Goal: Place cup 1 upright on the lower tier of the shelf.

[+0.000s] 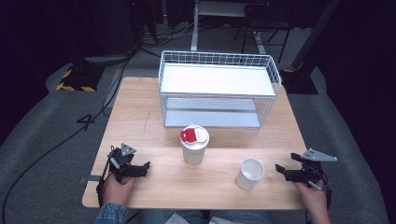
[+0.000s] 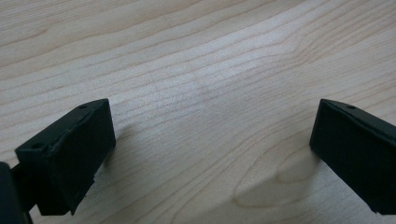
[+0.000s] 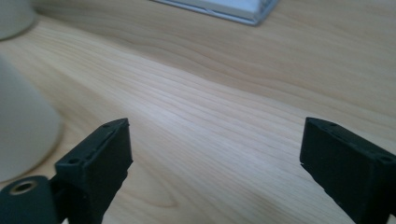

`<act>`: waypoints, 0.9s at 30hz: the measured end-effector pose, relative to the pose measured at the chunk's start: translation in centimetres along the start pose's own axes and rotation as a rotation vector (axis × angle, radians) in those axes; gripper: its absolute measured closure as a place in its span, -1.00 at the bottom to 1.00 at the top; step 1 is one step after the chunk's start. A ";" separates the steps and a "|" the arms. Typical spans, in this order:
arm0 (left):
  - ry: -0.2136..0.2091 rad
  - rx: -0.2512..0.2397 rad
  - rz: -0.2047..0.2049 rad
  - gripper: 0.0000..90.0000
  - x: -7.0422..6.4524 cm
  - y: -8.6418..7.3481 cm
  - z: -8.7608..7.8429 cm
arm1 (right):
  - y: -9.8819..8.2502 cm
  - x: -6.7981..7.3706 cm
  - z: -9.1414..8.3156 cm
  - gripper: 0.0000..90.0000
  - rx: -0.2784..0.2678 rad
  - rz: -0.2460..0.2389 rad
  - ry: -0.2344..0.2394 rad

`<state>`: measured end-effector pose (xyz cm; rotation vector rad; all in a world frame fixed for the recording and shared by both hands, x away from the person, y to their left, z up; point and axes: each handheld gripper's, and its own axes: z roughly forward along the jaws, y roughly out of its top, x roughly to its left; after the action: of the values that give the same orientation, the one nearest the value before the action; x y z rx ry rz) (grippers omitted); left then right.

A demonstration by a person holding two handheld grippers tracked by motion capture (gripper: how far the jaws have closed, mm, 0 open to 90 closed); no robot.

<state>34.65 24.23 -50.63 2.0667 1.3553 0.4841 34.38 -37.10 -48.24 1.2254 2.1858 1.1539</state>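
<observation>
A white lidded cup point(image 1: 194, 147) with a red piece point(image 1: 188, 136) on its lid stands at the middle of the wooden table point(image 1: 140, 116). To its right, nearer the front edge, stands an open white paper cup point(image 1: 250, 173). My left gripper point(image 1: 145, 169) lies at the front left, pointing right toward the lidded cup. Its jaws are open over bare wood point(image 2: 212, 140). My right gripper point(image 1: 280, 171) sits at the front right, pointing left at the open cup. It is open point(image 3: 215, 149) with nothing between the jaws, and the open cup point(image 3: 23, 130) is just left of them.
A white wire basket point(image 1: 217, 58) with two shelf levels stands at the back of the table, its corner point(image 3: 233, 9) ahead in the right gripper view. Cables trail over the grey floor to the left.
</observation>
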 end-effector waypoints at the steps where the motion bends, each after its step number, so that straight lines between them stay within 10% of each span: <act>1: 0.000 0.001 0.000 -0.99 0.0 0.0 0.0 | 0.1 0.5 -0.5 -0.72 -0.013 -0.022 0.022; 13: 0.004 0.002 -0.005 -0.98 -0.1 0.0 0.0 | 0.9 6.1 -3.6 -0.67 -0.005 -0.148 0.205; 27: 0.006 0.000 -0.006 -0.99 -0.1 0.0 0.0 | 1.0 9.6 0.4 -0.67 0.049 -0.206 0.296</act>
<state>34.60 24.15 -50.62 2.0623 1.3647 0.4877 29.86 -28.65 -47.08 0.8650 2.4999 1.2665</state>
